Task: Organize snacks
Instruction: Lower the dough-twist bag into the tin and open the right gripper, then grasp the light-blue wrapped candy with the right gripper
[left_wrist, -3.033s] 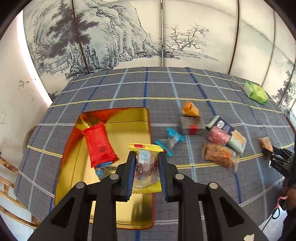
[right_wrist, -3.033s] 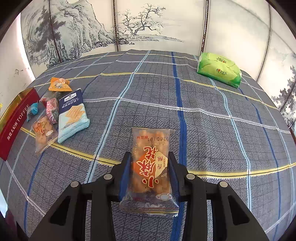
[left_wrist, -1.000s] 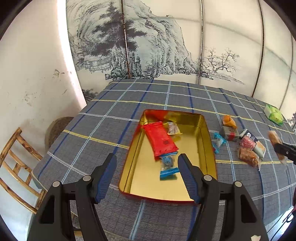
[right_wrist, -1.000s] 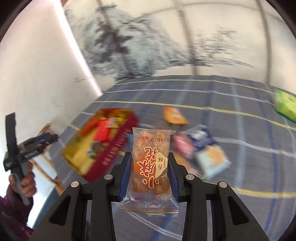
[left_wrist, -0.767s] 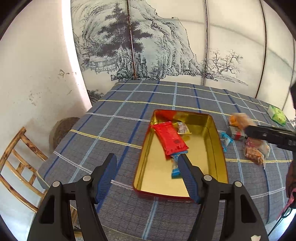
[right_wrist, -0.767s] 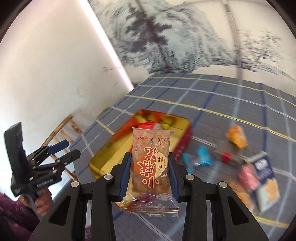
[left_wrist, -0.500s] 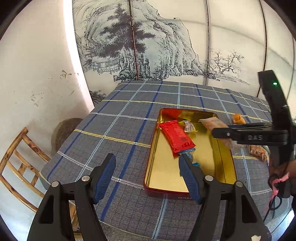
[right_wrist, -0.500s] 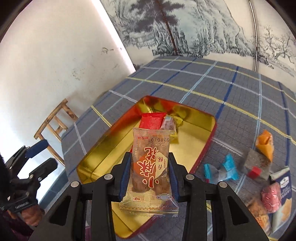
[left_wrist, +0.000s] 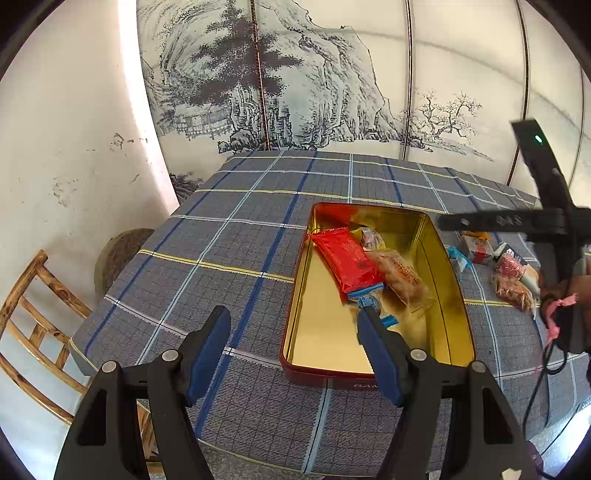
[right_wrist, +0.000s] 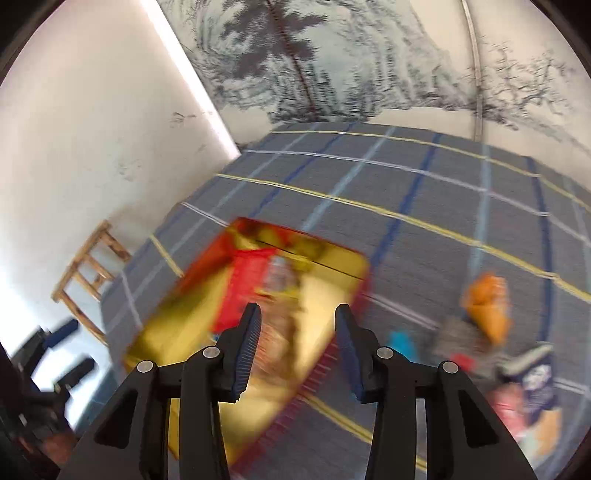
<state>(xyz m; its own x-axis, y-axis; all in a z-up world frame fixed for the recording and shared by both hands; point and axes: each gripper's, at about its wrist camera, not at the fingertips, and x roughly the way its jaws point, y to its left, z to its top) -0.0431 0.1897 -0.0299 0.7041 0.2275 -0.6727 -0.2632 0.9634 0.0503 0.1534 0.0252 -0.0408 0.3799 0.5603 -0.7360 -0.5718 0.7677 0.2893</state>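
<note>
A gold tin (left_wrist: 317, 347) with red walls sits on the plaid table. In it lie a red packet (left_wrist: 345, 258), a clear rice-cracker packet (left_wrist: 400, 275), a blue candy (left_wrist: 367, 302) and a small wrapped sweet (left_wrist: 371, 238). My left gripper (left_wrist: 293, 354) is open and empty, held above the table's near-left corner. My right gripper (right_wrist: 297, 341) is open and empty above the tin (right_wrist: 332, 266); its view is blurred. The right gripper also shows in the left wrist view (left_wrist: 517, 221), above the tin's right side.
Loose snacks lie right of the tin: an orange packet (right_wrist: 487, 306), a blue candy (left_wrist: 458, 254), a grey-red packet (left_wrist: 474, 247), a pink packet (left_wrist: 511, 266) and a brown packet (left_wrist: 513, 291). A wooden chair (left_wrist: 33, 325) stands left of the table. A painted screen stands behind.
My right gripper has opened and let go of the rice-cracker packet, which now lies in the tin. The right gripper is pulling away fast. My left gripper stays open.
</note>
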